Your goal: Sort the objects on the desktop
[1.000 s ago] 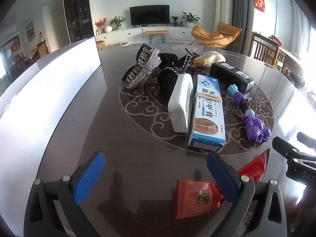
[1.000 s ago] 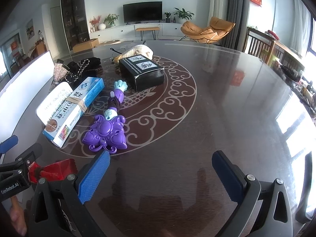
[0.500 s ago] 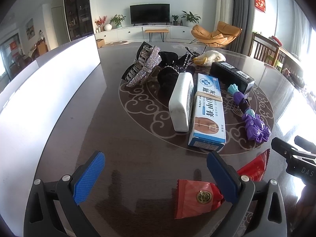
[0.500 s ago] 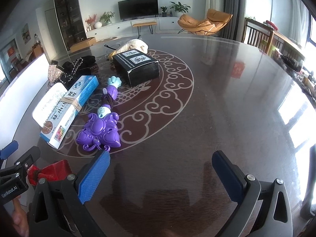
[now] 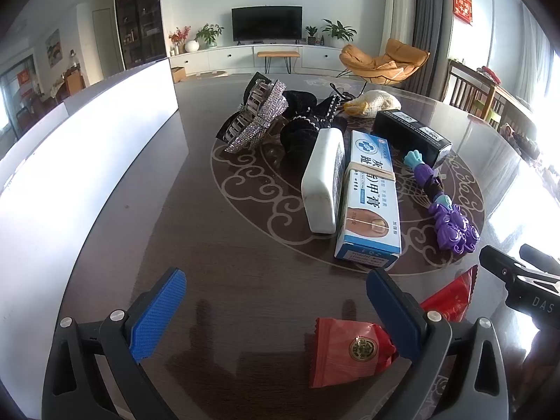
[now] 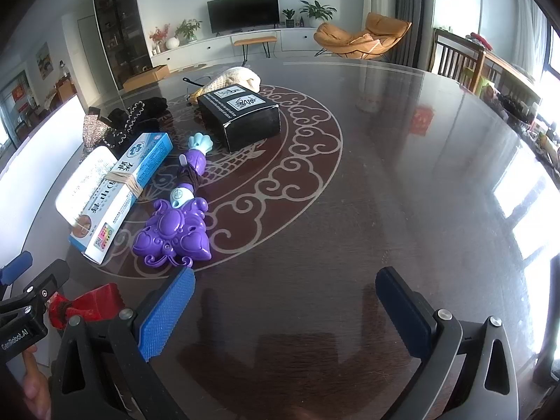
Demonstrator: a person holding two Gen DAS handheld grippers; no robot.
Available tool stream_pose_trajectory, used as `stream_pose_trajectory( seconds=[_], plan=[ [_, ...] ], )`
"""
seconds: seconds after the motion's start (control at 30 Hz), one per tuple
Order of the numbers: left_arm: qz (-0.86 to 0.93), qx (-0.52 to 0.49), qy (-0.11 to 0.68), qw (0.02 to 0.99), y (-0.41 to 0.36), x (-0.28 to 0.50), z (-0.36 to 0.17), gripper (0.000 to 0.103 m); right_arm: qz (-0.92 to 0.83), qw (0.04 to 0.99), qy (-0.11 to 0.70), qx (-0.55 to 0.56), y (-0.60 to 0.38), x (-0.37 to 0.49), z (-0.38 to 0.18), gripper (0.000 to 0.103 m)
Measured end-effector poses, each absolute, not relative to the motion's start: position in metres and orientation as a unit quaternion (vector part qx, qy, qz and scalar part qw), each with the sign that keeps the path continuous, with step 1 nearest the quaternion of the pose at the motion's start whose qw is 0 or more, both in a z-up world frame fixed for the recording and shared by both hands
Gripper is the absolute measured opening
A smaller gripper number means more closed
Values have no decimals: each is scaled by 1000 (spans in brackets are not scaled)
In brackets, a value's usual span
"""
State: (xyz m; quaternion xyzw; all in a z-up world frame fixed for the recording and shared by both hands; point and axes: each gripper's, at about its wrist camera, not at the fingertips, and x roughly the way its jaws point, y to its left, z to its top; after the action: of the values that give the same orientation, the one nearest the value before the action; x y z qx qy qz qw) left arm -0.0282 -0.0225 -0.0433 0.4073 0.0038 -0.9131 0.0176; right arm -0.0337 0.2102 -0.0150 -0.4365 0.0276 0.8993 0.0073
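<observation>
1. Dark glossy wooden table (image 5: 224,252) with a pale scroll inlay carries the objects to be sorted; both tools hang over its near edge.
2. Left gripper (image 5: 276,309): blue-padded fingers spread wide apart, nothing between them. A red foil packet with a gold seal (image 5: 350,350) lies on the table just inside its right finger; a second red packet (image 5: 451,297) lies just beyond that finger.
3. Right gripper (image 6: 285,306): fingers likewise spread wide, holding nothing, over bare table.
4. Blue and white cardboard medicine box (image 5: 371,199), banded with a rubber band to a white rectangular box (image 5: 322,182), lies at the centre of the left wrist view.
5. Purple plastic toy wand with a teal tip (image 6: 178,217) lies just right of the blue box, near the right gripper's left finger.
6. Black rectangular carton (image 6: 241,115) sits beyond the wand.
7. Rhinestone hair claw (image 5: 255,119), black beaded fabric items (image 5: 304,122) and a cream knitted toy (image 5: 374,103) are clustered at the far side.
8. White panel (image 5: 87,161) stands along the table's left edge
</observation>
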Motion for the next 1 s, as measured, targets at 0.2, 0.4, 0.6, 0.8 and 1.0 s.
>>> stream_pose_trajectory(
  seconds=[0.2, 0.4, 0.6, 0.8, 1.0],
  plan=[
    [-913, 408, 4, 17, -23, -28, -43, 103, 899, 7, 28, -436, 211, -34, -16, 103],
    [-913, 409, 8, 17, -23, -28, -44, 103, 899, 7, 29, -436, 212, -34, -16, 103],
    [-912, 410, 11, 16, -24, -29, -44, 103, 899, 6, 29, -436, 213, -34, -16, 103],
    [-912, 410, 12, 16, -24, -29, -44, 103, 899, 6, 31, -437, 213, -34, -16, 103],
    [-912, 410, 13, 15, -23, -30, -45, 103, 899, 6, 33, -436, 213, -35, -17, 103]
  ],
)
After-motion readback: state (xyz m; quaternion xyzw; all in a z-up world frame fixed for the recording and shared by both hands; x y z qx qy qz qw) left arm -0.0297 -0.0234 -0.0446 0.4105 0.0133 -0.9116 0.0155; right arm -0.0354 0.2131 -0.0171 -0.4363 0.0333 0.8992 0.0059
